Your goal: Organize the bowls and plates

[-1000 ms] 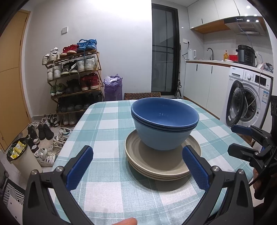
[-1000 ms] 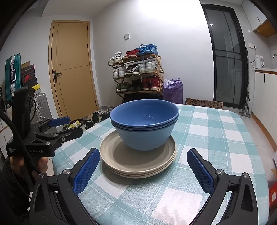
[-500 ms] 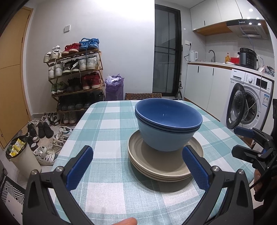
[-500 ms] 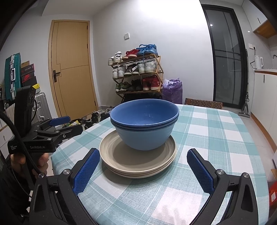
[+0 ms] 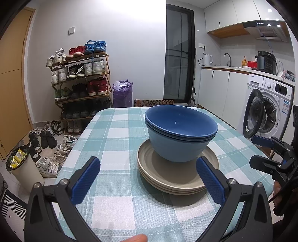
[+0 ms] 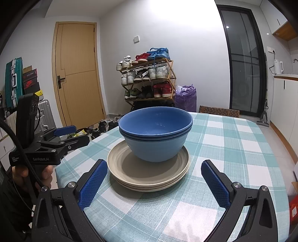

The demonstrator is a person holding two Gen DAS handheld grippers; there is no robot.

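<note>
Both views are evenly lit from overhead, with a blown-out glare patch on the white wall (image 6: 167, 11) near the top edge. A soft shadow is cast on the table (image 5: 119, 210) in front of the stacked plates (image 5: 173, 184). Strong fisheye bending and dark vignetted corners are seen; focus is sharp throughout
</note>
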